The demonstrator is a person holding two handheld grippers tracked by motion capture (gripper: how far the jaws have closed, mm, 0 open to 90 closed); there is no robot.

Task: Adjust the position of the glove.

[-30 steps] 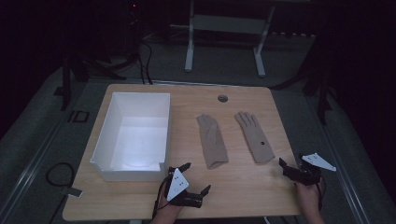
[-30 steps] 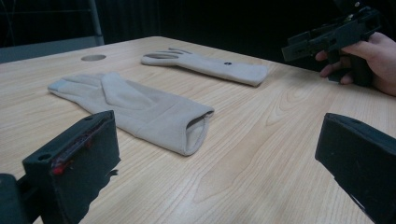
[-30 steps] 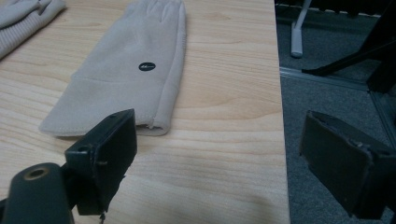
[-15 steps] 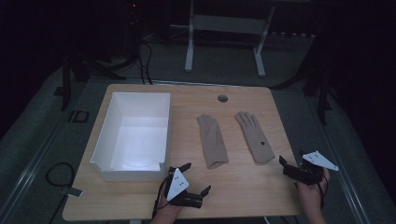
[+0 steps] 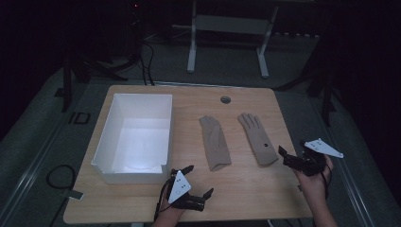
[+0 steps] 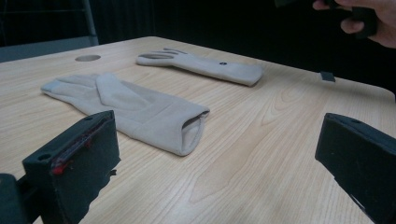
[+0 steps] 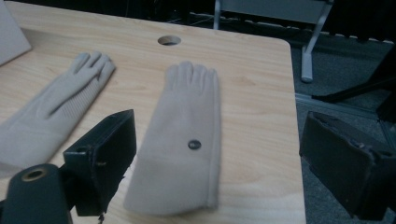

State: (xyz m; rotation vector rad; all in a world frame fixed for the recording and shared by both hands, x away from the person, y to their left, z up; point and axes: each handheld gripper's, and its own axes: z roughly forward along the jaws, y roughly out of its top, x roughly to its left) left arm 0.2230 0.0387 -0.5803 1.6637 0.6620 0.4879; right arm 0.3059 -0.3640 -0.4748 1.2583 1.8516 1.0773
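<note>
Nothing moved; both gloves (image 5: 215, 142) lie lengthwise, fingertips pointing away.

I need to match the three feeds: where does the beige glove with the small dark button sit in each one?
High view: the buttoned glove lies right of centre, near the right gripper.
Left gripper view: upper middle, beyond the other glove.
Right gripper view: centre, cuff between the open jaws.
Shared landmark: the round table hole.

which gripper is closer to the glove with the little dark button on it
Right. The right gripper sits just beside the cuff of the buttoned glove, jaws open. The left gripper is farther off, near the table's front edge, below the other glove.
</note>
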